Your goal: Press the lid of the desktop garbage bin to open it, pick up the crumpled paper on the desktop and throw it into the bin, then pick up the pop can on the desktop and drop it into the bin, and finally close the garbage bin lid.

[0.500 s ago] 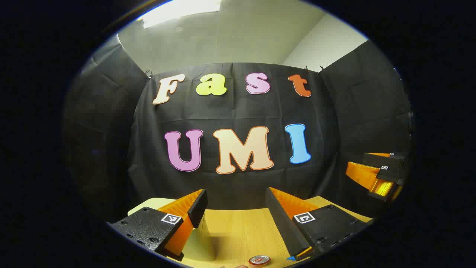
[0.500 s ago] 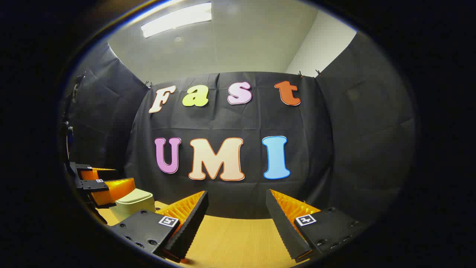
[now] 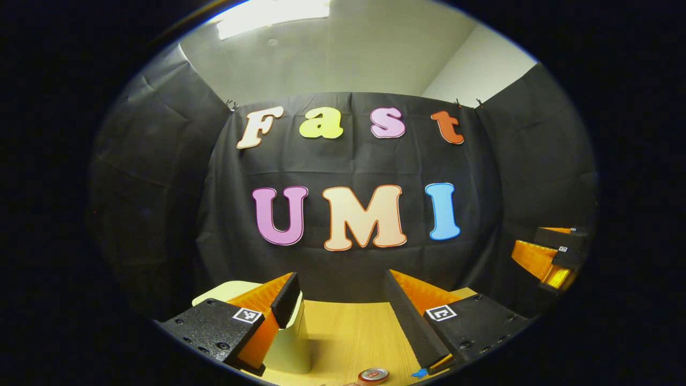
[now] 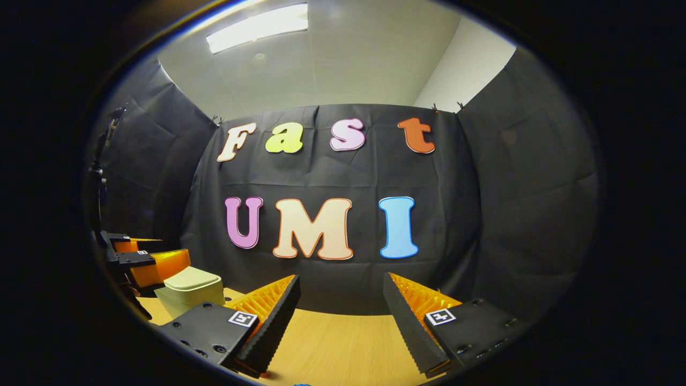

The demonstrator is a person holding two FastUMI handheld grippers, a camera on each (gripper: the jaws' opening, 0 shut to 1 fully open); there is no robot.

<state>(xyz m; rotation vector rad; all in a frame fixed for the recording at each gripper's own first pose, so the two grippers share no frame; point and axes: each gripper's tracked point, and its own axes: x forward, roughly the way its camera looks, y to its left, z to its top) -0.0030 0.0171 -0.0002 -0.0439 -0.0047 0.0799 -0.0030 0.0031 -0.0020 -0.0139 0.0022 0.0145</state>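
Left gripper (image 3: 340,289): its 2 fingers stand wide apart with nothing between them, held above the wooden table (image 3: 348,338). It also appears at the far left of the right gripper view, just above the bin.
Right gripper (image 4: 341,292): fingers spread wide and holding nothing, hovering over bare table.
Garbage bin (image 3: 286,343): pale, lid closed, directly behind the left gripper's left finger; seen at lower left in the right gripper view (image 4: 190,287).
Pop can (image 3: 373,375): its top peeks in at the bottom edge of the left gripper view, on the table, near the bin.
Crumpled paper: cannot tell where it lies.
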